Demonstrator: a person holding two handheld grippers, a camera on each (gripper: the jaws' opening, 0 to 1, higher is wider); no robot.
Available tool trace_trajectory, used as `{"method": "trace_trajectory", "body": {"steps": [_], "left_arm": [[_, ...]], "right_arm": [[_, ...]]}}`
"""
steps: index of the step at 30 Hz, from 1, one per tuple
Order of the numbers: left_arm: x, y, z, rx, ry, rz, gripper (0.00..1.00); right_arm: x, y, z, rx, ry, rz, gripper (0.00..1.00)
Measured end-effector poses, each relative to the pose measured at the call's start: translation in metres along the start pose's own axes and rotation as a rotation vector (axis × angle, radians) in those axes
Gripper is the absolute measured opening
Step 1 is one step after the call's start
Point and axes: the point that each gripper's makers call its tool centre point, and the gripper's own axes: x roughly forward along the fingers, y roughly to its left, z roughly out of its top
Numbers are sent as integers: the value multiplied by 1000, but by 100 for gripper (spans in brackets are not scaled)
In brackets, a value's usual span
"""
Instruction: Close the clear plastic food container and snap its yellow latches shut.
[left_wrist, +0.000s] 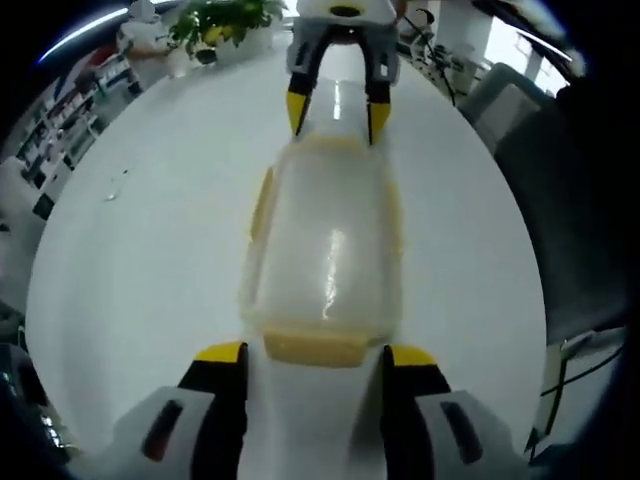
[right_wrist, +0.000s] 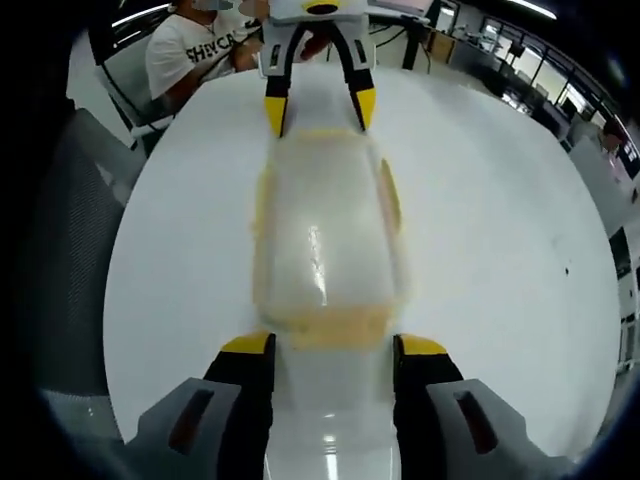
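The clear container (left_wrist: 325, 255) lies lengthwise on the white worktop (left_wrist: 150, 260), lid on, between the two grippers. The left gripper (left_wrist: 315, 352) faces one yellow end latch (left_wrist: 312, 347), fingers apart; the right gripper (right_wrist: 333, 345) faces the opposite end, fingers apart too. Blur makes it hard to tell whether the latches are snapped.

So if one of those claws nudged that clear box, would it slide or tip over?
Probably slide. The container is low and long, lying flat on a glossy white table, so tipping seems unlikely. It looks empty, so likely light. The left gripper and right gripper face its opposite ends, which should steady it.
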Motion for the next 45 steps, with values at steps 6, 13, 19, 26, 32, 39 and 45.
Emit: {"method": "trace_trajectory", "body": {"steps": [6, 13, 19, 26, 32, 39, 45], "left_arm": [[2, 2, -1, 27, 17, -6, 46], [4, 1, 2, 37, 18, -23, 42], [7, -3, 3, 41, 20, -54, 35], [7, -3, 3, 36, 41, -58, 34], [7, -3, 3, 41, 63, -62, 34], [6, -4, 3, 24, 49, -57, 34], [5, -6, 3, 15, 32, -47, 34]], "right_arm": [[4, -3, 4, -5, 5, 8, 43], [7, -2, 4, -23, 34, 33, 38], [10, -2, 3, -58, 84, 50, 38], [11, -2, 4, -74, 148, 53, 38], [11, -3, 3, -57, 160, 48, 38], [11, -3, 3, -58, 183, 49, 37], [10, -3, 2, -60, 178, 49, 37]]}}
